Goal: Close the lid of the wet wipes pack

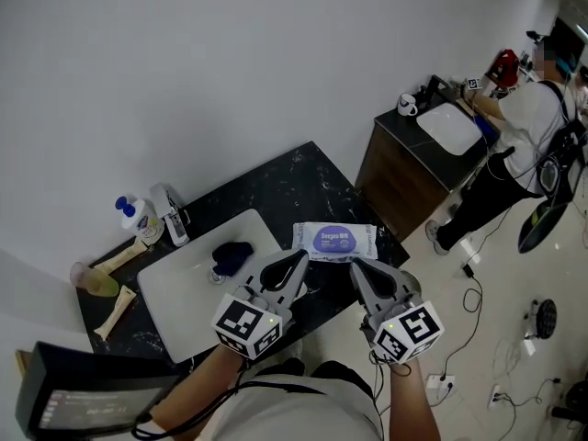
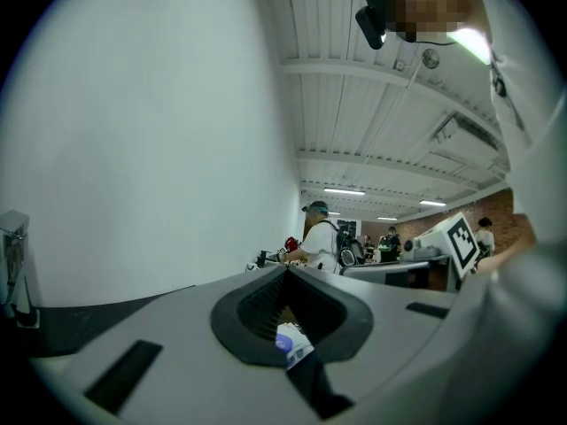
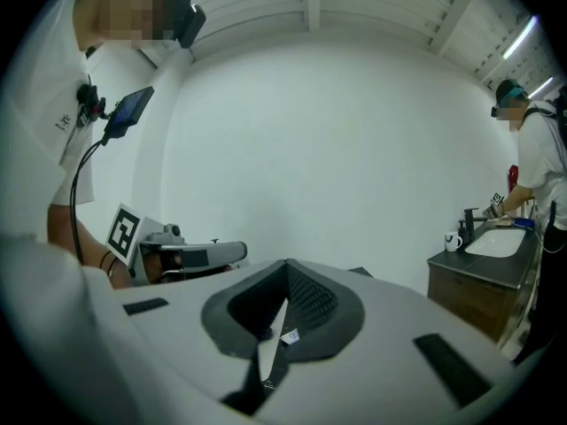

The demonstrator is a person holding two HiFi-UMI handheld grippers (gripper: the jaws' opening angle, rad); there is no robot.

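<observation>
Both pairs of fingers are pressed together, pinching nothing: the left gripper [image 1: 296, 261] and the right gripper [image 1: 357, 267] hang side by side. Just past their tips, at twelve o'clock, the white soft wet wipes pack with a purple oval label [image 1: 335, 240] lies flat on the black speckled stone counter [image 1: 285, 182]. A white rectangular sink [image 1: 184, 297] sits at its nine o'clock.

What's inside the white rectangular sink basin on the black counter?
A dark blue cloth-like lump lies in the white sink basin. The left gripper covers the basin's near right part, so that stretch is unseen.
</observation>
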